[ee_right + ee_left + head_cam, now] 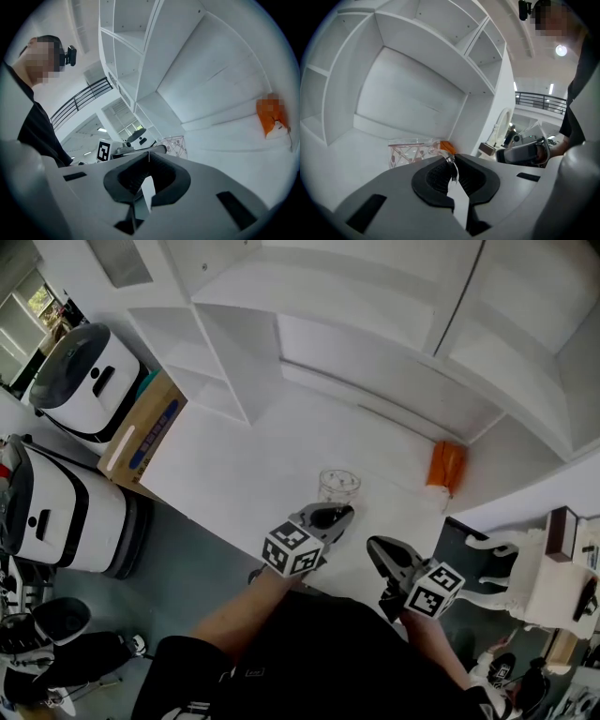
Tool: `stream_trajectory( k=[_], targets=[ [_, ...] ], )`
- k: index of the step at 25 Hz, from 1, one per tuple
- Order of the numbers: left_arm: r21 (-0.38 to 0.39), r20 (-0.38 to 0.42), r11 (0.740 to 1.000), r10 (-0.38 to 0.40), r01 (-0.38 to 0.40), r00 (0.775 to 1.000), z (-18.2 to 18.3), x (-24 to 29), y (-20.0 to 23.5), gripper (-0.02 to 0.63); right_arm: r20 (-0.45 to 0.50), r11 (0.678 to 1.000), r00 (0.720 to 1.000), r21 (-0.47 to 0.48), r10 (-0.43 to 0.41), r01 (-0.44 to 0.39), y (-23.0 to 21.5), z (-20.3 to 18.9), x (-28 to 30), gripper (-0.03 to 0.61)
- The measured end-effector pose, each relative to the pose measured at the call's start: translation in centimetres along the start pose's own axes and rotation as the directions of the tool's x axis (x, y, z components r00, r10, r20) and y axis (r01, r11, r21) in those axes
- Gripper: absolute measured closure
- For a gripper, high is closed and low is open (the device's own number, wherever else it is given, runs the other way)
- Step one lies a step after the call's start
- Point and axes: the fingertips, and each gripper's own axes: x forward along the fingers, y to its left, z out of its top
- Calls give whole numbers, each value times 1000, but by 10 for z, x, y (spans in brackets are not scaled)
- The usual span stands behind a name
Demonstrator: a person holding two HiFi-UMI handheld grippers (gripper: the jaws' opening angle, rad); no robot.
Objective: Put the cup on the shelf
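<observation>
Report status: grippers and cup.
Left gripper shut on clear patterned glass cup. Right gripper shut, empty. Cup not yet on white shelf. Orange packet aside, nothing blocking.

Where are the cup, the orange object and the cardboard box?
cup (339,487), head view, on its clear side wall.
orange object (446,465), head view, on its middle.
cardboard box (157,413), head view, on its brown top face.
</observation>
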Motion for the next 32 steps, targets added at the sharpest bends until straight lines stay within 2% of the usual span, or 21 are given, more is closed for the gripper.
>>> stream_trajectory(
  k=[6,10,18,22,25,32],
  targets=[
    [32,14,1000,-1,0,1000,21,-59,22,592,17,1000,1000,21,2,-2,33,-11,57,561],
    [45,45,999,5,-7,999,31,-107,41,592,28,999,999,-24,21,-21,69,-5,100,561],
    [4,85,999,35,-36,996,25,-213,92,592,38,997,999,-78,15,-13,125,-12,183,561],
    [39,70,998,49,-52,996,23,-257,113,592,40,996,999,-88,16,-13,152,-20,223,561],
    [78,46,996,46,-50,998,23,-278,125,592,50,996,999,-90,21,-17,167,-24,246,561],
    [33,66,998,49,-51,997,30,-300,147,592,33,997,999,-71,22,-19,173,-34,270,561]
  ],
)
